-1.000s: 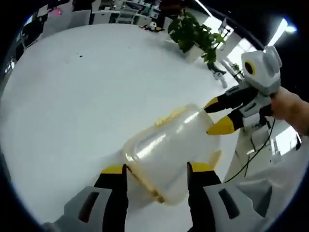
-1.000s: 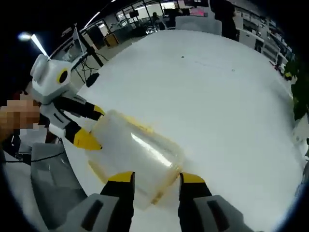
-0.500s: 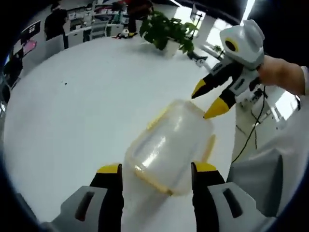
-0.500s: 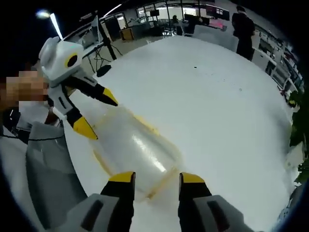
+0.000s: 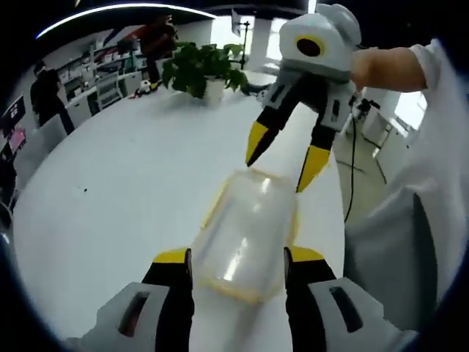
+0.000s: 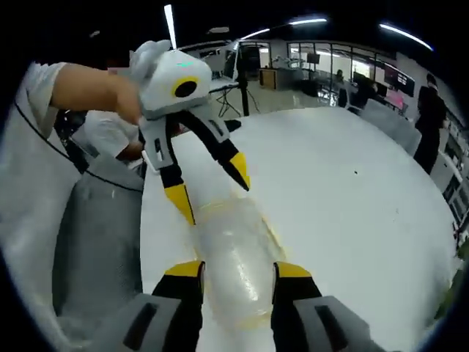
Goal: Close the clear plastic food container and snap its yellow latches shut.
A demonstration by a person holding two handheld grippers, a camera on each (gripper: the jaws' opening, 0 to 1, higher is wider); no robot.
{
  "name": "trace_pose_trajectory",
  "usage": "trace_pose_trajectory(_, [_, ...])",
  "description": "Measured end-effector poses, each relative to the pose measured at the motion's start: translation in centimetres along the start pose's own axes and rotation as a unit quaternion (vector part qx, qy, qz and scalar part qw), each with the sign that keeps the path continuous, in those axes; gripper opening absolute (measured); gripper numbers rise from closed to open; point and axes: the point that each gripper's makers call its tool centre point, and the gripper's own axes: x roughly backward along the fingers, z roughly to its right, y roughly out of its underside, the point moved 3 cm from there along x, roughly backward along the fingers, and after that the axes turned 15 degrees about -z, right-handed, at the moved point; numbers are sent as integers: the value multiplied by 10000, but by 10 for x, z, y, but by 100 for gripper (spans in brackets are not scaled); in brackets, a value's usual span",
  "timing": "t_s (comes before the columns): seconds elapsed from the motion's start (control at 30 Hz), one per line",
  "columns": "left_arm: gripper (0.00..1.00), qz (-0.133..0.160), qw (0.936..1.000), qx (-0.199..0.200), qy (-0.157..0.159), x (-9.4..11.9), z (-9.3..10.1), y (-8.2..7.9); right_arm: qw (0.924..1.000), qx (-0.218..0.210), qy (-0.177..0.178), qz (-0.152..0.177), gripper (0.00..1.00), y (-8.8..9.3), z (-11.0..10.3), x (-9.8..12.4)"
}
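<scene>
Since the earlier frames both grippers have swung round so that they face each other squarely along the clear plastic food container [image 5: 245, 235], where a moment ago each came at it from an angle. The container lies on the white table [image 5: 117, 191], near the edge closest to the person, and its lid appears to be down.

In the left gripper view the left gripper [image 5: 236, 258] has its yellow-tipped jaws spread to either side of the container's near end — close to the walls, though whether they actually press on it I cannot tell. At the far end the right gripper [image 5: 281, 160] hangs with jaws well apart, tips at the container's end and clasping nothing. The right gripper view shows the same from the other side: its own jaws flank the near end, and the left gripper [image 6: 209, 183] reaches over the far end.

The yellow latches [image 5: 216, 209] show only as thin strips along the rim; whether any is snapped is unclear. The risk — as I judge it — is that the light container slides on the smooth table if one gripper pushes a latch while the other is not bracing, or that a tip slips off the narrow latch.
</scene>
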Motion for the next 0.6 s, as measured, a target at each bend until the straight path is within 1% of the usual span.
trace_pose_trajectory(0.03, [44, 18, 9999, -87, 67, -1, 2, -2, 10000, 74, 16, -65, 33, -1, -1, -2])
trace_pose_trajectory(0.1, [43, 13, 9998, -147, 144, -3, 5, -3, 9998, 179, -12, -82, 33, -4, -3, -4])
trace_pose_trajectory(0.13, [42, 29, 9995, -283, 167, -4, 9, -5, 9997, 252, -25, -50, 32, -6, -4, -4])
trace_pose_trajectory(0.2, [37, 44, 9987, -480, 155, -6, 12, -7, 9991, 412, -66, -8, 32, -10, -6, -5])
trace_pose_trajectory(0.23, [34, 93, 9985, -528, 137, -7, 13, -9, 9988, 479, -81, 28, 33, -12, -6, -5])
trace_pose_trajectory(0.3, [34, 164, 9981, -571, 152, -9, 17, -13, 9970, 757, -107, 142, 34, -18, -8, -7])
trace_pose_trajectory(0.33, [33, 147, 9971, -739, 102, -13, 18, -16, 9963, 842, -125, 142, 33, -19, -9, -8])
trace_pose_trajectory(0.4, [32, 55, 9963, -858, 100, -19, 20, -17, 9952, 967, -118, 106, 32, -20, -8, -12])
trace_pose_trajectory(0.47, [31, -39, 9959, -895, 127, -23, 20, -17, 9951, 984, -101, 34, 31, -19, -5, -15])
trace_pose_trajectory(0.53, [28, -23, 9952, -947, 232, -26, 24, -19, 9948, 1019, -78, -10, 30, -18, -2, -18])
trace_pose_trajectory(0.6, [26, -86, 9940, -1073, 200, -31, 23, -20, 9946, 1037, -71, -47, 30, -17, 1, -21])
